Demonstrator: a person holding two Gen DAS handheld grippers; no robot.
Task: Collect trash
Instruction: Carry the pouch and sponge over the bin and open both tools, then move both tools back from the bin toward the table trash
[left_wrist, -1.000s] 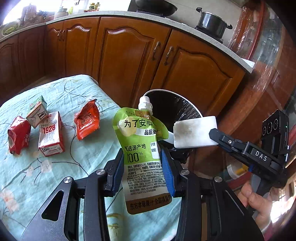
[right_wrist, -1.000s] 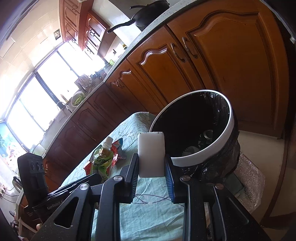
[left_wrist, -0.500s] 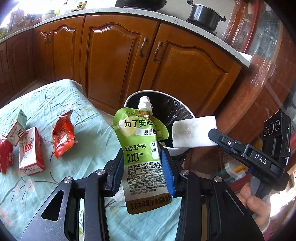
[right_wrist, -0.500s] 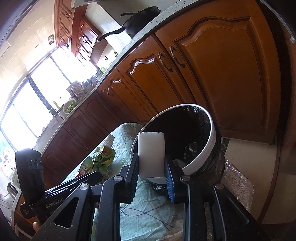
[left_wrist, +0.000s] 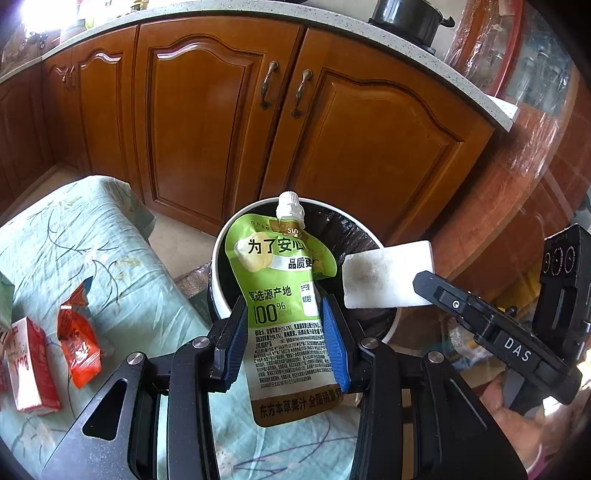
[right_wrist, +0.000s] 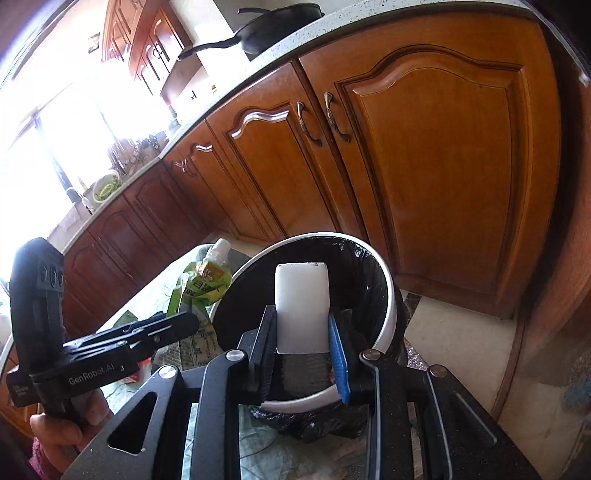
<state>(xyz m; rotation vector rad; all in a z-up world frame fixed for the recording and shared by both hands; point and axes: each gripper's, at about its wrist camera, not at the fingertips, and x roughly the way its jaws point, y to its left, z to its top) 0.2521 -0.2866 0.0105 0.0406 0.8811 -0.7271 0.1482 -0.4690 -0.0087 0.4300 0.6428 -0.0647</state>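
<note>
Both grippers have carried their loads off the table edge toward the bin: a second ago the white-rimmed trash bin (left_wrist: 221, 258) sat behind and to the right of the pouch, and it now lies directly behind it in the left wrist view, while in the right wrist view its mouth has slid under the block.

Clamped on a green juice pouch (left_wrist: 284, 295), the left gripper (left_wrist: 283, 332) pinches it across the waist between blue pads; the pouch's long axis runs from 6 to 12 o'clock, its white cap up over the black liner.

At 3 o'clock from the pouch, the right gripper (right_wrist: 303, 347) nips a white foam block (right_wrist: 302, 306), also with its long axis at 12 o'clock, already above the bin's opening (right_wrist: 384, 295).

Judging by this, the right hand is the nearer to a drop; the left looks to hang at the near rim.

On the tablecloth (left_wrist: 92, 240) at 9 o'clock lie a red wrapper (left_wrist: 79, 347) and a red-and-white carton (left_wrist: 31, 369), still to collect.
</note>
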